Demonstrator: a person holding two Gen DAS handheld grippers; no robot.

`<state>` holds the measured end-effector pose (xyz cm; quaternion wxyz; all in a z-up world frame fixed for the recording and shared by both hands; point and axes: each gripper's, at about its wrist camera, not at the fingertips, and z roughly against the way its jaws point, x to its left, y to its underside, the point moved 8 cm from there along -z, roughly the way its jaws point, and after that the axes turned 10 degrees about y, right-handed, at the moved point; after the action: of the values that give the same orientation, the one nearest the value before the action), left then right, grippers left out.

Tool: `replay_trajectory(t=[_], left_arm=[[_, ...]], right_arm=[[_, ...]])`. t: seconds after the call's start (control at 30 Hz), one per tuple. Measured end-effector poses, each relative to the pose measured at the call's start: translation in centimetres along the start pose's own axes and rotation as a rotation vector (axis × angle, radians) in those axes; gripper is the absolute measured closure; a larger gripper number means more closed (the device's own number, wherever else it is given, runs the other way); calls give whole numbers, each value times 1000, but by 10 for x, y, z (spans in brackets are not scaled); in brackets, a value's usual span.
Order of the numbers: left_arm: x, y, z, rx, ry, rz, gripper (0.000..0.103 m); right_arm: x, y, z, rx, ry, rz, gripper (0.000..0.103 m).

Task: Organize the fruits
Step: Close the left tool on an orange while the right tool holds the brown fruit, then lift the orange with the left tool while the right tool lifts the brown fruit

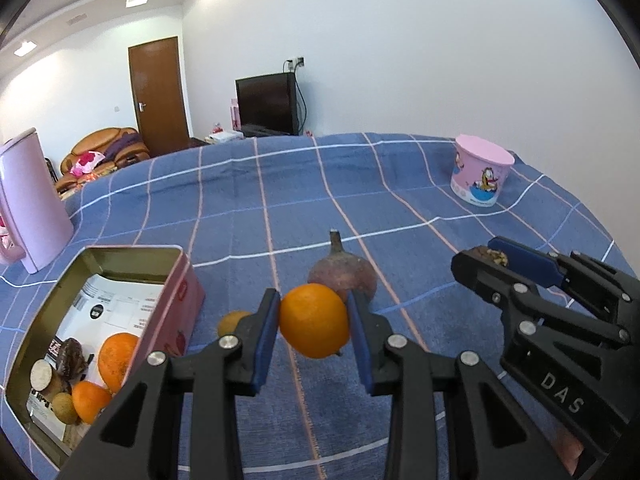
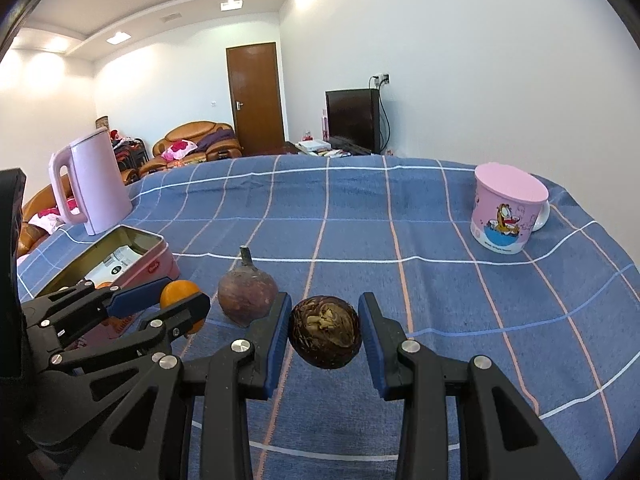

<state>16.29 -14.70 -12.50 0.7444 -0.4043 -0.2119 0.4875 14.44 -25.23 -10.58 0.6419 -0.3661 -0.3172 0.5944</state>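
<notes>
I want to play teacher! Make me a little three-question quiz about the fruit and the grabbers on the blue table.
1. True or false: the left gripper is shut on an orange.
2. What does the right gripper hold? A) dark brown round fruit B) pink mug C) pink kettle
3. Fill in: the oranges already sorted lie in the pink ____.

Key: 1 true; 2 A; 3 tin.

kettle [image 1: 28, 200]: cut off at left edge | tin [image 1: 100, 340]: contents partly hidden by fingers
</notes>
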Motion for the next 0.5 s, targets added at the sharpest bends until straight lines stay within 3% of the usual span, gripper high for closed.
replay_trajectory(t=[0.5], left_arm=[[6, -3, 16, -74, -37, 8, 67]], right_arm=[[0, -6, 15, -78, -5, 0, 66]])
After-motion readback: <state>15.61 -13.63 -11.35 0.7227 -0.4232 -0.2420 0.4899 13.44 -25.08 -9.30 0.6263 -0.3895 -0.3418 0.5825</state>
